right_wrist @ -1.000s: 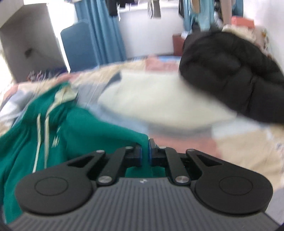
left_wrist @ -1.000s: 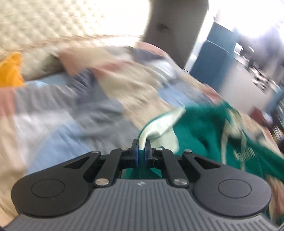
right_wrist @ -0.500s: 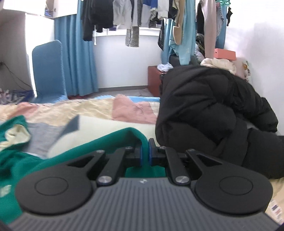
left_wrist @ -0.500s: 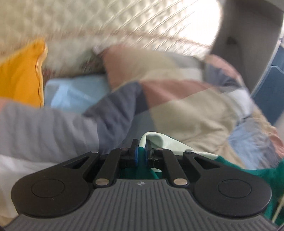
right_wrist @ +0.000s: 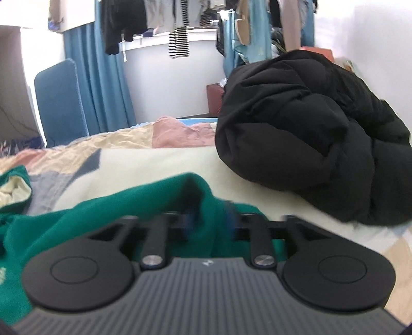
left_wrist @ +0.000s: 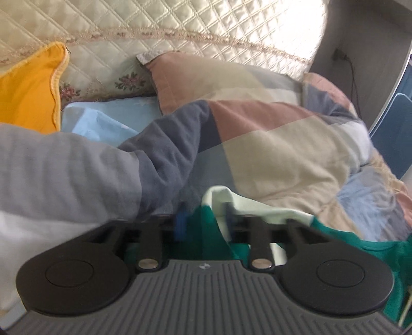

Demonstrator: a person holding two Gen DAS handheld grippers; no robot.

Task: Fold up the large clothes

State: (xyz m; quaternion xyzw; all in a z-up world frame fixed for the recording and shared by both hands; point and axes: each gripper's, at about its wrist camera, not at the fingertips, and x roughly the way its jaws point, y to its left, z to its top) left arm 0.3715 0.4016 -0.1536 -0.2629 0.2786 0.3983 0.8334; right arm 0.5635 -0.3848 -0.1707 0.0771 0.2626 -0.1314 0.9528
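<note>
Releasing the green cotton hoodie (right_wrist: 108,219) onto the patchwork quilted bedspread (left_wrist: 283,144), left gripper (left_wrist: 204,221) and right gripper (right_wrist: 209,219) both gape wide, apparently needing regrasping for folding.

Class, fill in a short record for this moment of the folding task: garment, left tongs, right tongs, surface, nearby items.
garment: green hoodie with pale lining, lying crumpled
left tongs: jaws apart, hoodie fabric between them
right tongs: jaws apart, a green fold between them
surface: patchwork quilt on a bed
nearby items: black puffer jacket heaped to the right; yellow pillow by the quilted headboard
</note>
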